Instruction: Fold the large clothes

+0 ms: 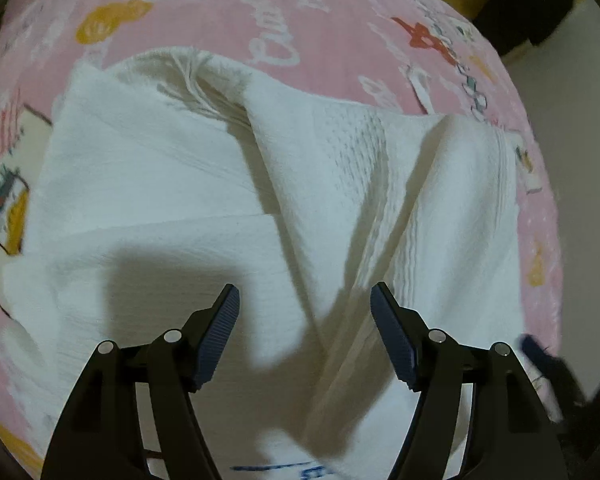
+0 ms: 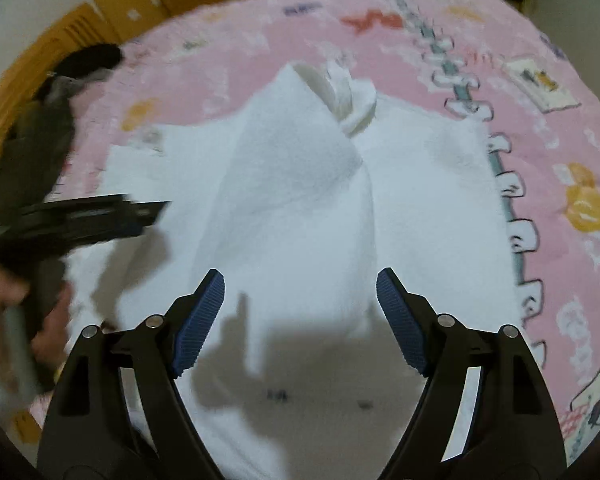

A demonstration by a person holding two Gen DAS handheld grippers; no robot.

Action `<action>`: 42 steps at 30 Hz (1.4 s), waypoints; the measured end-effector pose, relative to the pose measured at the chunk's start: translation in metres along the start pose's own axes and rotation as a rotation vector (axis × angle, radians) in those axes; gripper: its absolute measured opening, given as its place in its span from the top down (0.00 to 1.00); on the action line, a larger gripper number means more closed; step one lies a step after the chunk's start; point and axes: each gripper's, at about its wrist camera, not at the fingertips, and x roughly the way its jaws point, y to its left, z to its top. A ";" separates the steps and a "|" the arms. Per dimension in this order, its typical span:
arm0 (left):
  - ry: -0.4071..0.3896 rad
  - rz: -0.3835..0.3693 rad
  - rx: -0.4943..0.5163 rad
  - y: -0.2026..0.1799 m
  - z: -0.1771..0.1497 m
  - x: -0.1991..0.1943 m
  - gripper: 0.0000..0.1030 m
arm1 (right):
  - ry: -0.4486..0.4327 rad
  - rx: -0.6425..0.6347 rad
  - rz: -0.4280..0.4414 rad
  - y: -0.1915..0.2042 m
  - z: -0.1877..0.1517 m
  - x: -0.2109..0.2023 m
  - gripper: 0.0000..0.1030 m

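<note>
A large white garment (image 1: 180, 184) lies partly folded on a pink patterned bedsheet (image 1: 228, 20), with raised folds running down its middle and blue print near its lower edge. My left gripper (image 1: 305, 298) hovers over it, open, with nothing between its blue pads. In the right wrist view the same white garment (image 2: 300, 208) has its sides folded inward and its ribbed collar bunched at the far end. My right gripper (image 2: 300, 282) stands open above it, holding nothing. The left gripper (image 2: 100, 216) reaches in from the left edge over the cloth, blurred.
The pink bedsheet (image 2: 560, 128) with cartoon prints spreads all around the garment. Wooden furniture (image 2: 112, 4) stands beyond the bed's far left. A person's hand (image 2: 16, 312) and dark sleeve show at the left. A dark object (image 1: 524, 4) sits past the bed's top right corner.
</note>
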 end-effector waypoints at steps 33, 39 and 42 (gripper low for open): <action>0.028 -0.093 -0.167 -0.011 -0.034 0.010 0.37 | -0.204 0.347 0.422 -0.115 0.003 -0.038 0.16; -0.013 -0.132 -0.269 0.012 -0.047 -0.009 0.37 | -0.040 0.079 0.253 -0.046 0.050 -0.001 0.16; -0.037 -0.131 -0.285 0.029 -0.052 -0.025 0.37 | 0.045 -0.035 0.122 -0.018 0.055 0.028 0.16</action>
